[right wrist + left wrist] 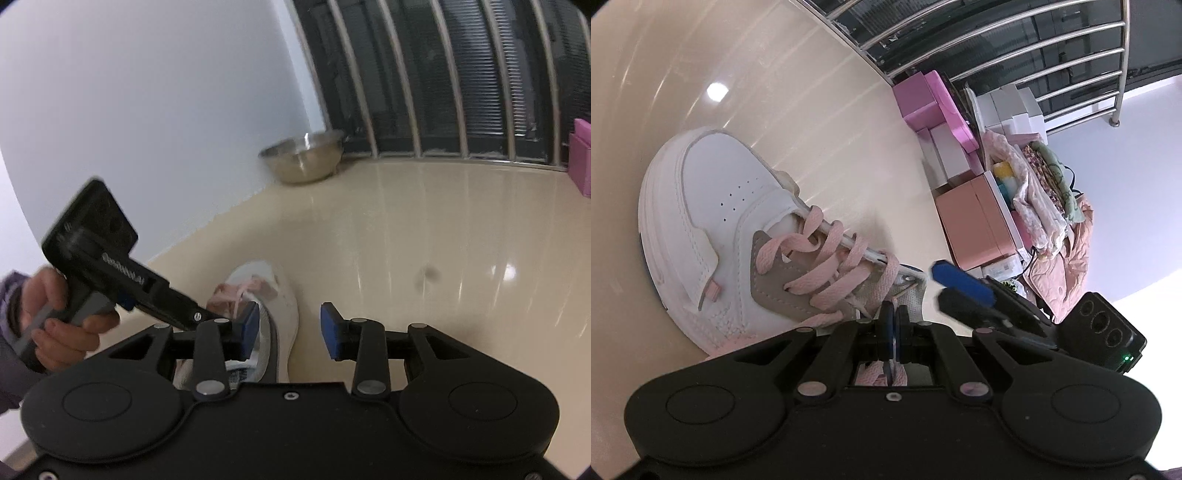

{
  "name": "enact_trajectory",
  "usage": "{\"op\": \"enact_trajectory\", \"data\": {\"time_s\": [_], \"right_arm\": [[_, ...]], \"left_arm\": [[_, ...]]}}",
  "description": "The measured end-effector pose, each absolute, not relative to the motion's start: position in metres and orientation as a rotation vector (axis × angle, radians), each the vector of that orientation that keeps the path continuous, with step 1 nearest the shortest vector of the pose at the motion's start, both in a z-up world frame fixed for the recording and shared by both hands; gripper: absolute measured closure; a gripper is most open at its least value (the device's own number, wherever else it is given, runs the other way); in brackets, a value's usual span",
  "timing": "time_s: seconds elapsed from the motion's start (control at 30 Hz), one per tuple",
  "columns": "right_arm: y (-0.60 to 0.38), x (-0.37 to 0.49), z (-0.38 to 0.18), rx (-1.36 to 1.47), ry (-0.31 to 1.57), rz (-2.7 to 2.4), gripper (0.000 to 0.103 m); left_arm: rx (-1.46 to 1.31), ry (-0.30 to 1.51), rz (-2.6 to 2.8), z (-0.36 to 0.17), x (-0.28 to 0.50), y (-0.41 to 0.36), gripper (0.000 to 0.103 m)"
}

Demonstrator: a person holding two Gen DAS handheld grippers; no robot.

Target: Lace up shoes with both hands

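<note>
Left gripper jaws clamped on the pink lace at the shoe collar, lower centre. Right gripper jaws apart, empty; shoe lies just beyond, lengthwise away.

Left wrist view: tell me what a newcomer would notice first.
The white sneaker with pink laces lies on the glossy cream floor at left. The left gripper is shut on a lace end at its tongue. Pink and white boxes pile up at right.
</note>
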State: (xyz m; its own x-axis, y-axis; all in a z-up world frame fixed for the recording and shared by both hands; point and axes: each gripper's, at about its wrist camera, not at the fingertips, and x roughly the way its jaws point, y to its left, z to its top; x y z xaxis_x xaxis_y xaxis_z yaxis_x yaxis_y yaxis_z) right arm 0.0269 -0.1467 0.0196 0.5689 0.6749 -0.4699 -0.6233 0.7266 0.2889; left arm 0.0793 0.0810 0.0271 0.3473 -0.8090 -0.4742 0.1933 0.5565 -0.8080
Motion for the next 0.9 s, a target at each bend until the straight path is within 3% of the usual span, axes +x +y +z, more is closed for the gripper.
{"op": "enact_trajectory", "data": {"time_s": [0.33,0.4,0.5,0.9], "right_arm": [[-0.140,0.023,0.016,0.083,0.591,0.803,0.067],[-0.126,0.021,0.010,0.009,0.605,0.771,0.084],[-0.123,0.023,0.007,0.039,0.616,0.742,0.090],[-0.124,0.014,0.006,0.053,0.599,0.713,0.091]], "left_arm": [[-0.760,1.003,-0.633,0.031,0.069,0.080,0.100],[-0.775,0.999,-0.610,0.032,0.067,0.080,0.100],[-0.789,1.001,-0.600,0.032,0.066,0.084,0.100],[-0.789,1.068,-0.577,0.032,0.072,0.082,0.100]]}}
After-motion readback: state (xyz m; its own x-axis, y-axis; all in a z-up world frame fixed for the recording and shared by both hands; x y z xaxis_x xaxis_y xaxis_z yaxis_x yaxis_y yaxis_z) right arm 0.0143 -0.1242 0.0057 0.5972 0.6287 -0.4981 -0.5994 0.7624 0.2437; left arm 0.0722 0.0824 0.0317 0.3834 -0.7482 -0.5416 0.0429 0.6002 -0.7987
